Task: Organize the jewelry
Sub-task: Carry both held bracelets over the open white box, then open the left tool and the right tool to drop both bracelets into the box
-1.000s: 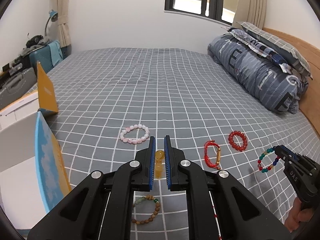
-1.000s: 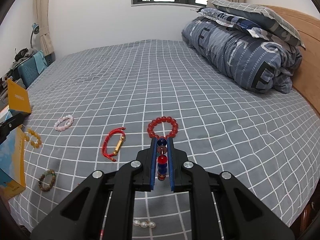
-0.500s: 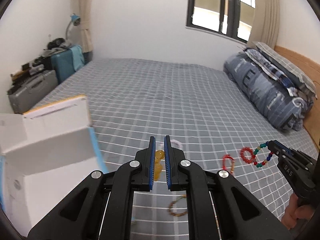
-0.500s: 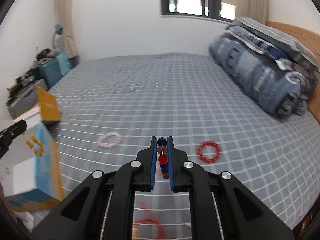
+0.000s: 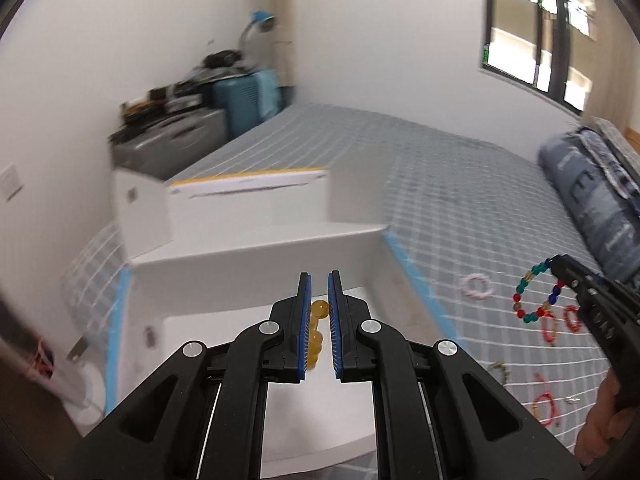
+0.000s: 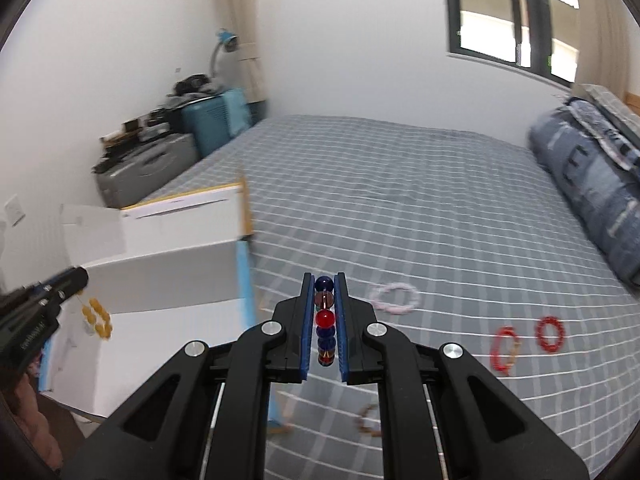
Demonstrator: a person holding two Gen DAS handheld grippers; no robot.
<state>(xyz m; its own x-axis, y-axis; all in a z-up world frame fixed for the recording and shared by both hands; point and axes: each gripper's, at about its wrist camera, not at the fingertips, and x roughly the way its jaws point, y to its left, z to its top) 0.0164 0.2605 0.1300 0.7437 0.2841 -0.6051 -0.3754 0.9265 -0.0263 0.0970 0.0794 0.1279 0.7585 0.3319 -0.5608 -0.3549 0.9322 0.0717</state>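
Note:
My left gripper (image 5: 319, 280) is shut on a yellow bead bracelet (image 5: 316, 330) and hangs over the open white box (image 5: 256, 248) at the bed's left edge. The right wrist view shows the same left gripper (image 6: 80, 278) with the yellow bracelet (image 6: 97, 318) dangling above the box (image 6: 160, 276). My right gripper (image 6: 324, 280) is shut on a multicoloured bead bracelet (image 6: 325, 320), still above the grey checked bed, right of the box. In the left wrist view that multicoloured bracelet (image 5: 536, 292) hangs from the right gripper (image 5: 560, 264).
On the bed (image 6: 400, 200) lie a pink bracelet (image 6: 395, 298), a red cord bracelet (image 6: 504, 348), a red bead bracelet (image 6: 550, 334) and a brown bead bracelet (image 6: 370, 420). A rolled blue quilt (image 6: 588, 184) lies at the right. Suitcases (image 6: 208, 124) stand against the left wall.
Both grippers have swung left and risen, each still holding its bracelet. The left one now hangs over the open box; the bracelets on the bed have slid to the right of both views.

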